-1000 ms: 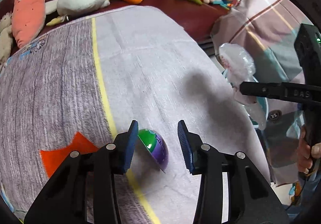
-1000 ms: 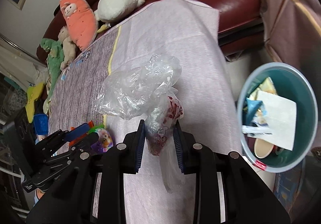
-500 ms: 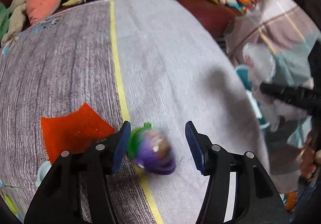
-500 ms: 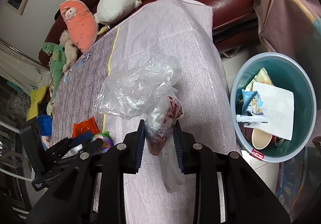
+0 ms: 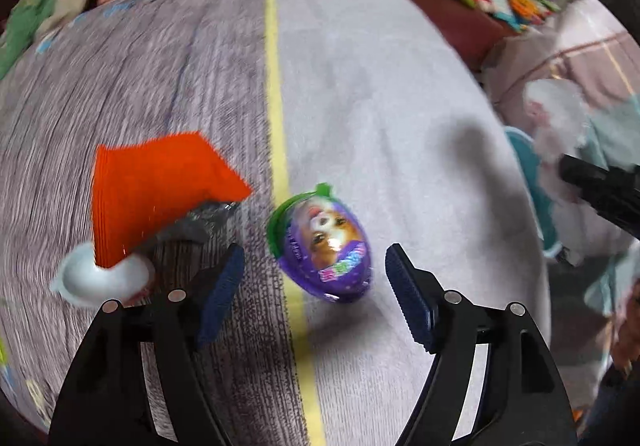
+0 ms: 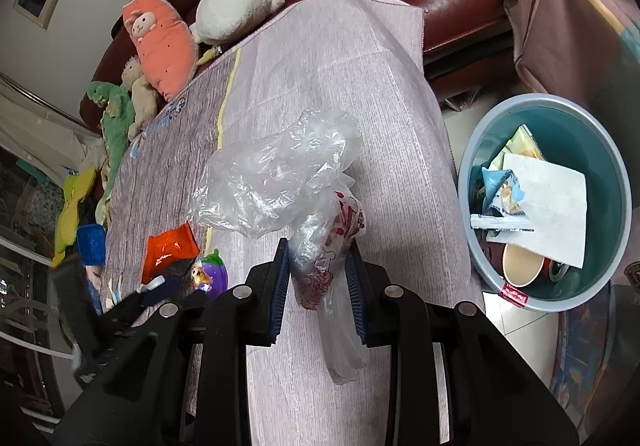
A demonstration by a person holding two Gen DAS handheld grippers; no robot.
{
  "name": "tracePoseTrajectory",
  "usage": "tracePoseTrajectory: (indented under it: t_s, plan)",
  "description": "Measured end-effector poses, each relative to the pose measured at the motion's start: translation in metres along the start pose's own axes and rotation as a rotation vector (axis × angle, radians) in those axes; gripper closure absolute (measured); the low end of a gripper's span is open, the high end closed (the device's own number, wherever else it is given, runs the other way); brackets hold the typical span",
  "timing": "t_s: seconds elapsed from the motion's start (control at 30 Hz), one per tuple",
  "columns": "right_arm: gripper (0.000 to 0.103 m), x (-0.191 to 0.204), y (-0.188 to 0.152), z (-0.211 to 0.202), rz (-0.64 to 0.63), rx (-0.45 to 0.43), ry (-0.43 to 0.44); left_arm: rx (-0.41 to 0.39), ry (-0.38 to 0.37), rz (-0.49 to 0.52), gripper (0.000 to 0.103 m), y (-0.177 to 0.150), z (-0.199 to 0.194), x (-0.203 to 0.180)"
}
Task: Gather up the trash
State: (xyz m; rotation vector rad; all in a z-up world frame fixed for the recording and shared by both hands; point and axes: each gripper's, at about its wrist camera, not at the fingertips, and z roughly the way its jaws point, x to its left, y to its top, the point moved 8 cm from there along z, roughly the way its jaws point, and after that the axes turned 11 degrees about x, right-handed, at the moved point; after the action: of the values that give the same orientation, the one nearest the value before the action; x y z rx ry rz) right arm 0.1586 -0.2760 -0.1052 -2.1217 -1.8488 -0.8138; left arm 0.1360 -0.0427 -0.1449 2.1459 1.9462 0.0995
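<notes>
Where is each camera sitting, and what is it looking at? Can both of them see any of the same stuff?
Left wrist: sits on the left hand-held gripper, looking down along its open fingers at the purple egg-shaped pack on the cloth-covered table; the jaws have just been opening, not touching the pack.
Right wrist: sits on the right hand-held gripper, shut on a clear plastic bag, facing the table with the teal bin on the floor beside it.
Shared: the purple pack, orange wrapper, table, bin, sofa toys, and each other's gripper.
</notes>
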Motion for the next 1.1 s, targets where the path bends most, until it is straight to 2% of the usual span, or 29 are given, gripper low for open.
tracePoseTrajectory:
  t_s: [0.1, 0.13, 0.2, 0.3, 0.53, 0.83, 1.1]
  plan:
    - [0.075, 0.0, -0.003, -0.002, -0.004, -0.002, -0.001, -0.003, 0.015, -0.03, 0.03, 0.0, 0.008, 0.001]
    - [0.075, 0.0, -0.004, -0.002, -0.003, -0.002, -0.002, -0.004, 0.032, -0.03, 0.039, 0.0, 0.012, 0.002]
    - [0.075, -0.004, -0.005, -0.003, 0.001, -0.001, -0.003, -0.019, 0.067, -0.021, 0.048, 0.0, 0.015, 0.002]
    - [0.075, -0.008, -0.006, -0.003, 0.007, 0.004, -0.005, -0.028, 0.077, -0.008, 0.048, 0.0, 0.012, 0.0]
    - [0.075, -0.022, -0.005, -0.009, 0.026, -0.013, 0.006, -0.071, 0.029, 0.034, 0.049, 0.006, -0.017, -0.019]
    - [0.075, -0.052, -0.006, -0.04, 0.066, -0.07, 0.001, -0.114, -0.009, 0.164, 0.049, 0.031, -0.036, -0.094]
    - [0.075, -0.107, -0.01, -0.084, 0.145, -0.145, -0.044, -0.11, -0.049, 0.318, 0.049, 0.038, -0.032, -0.17]
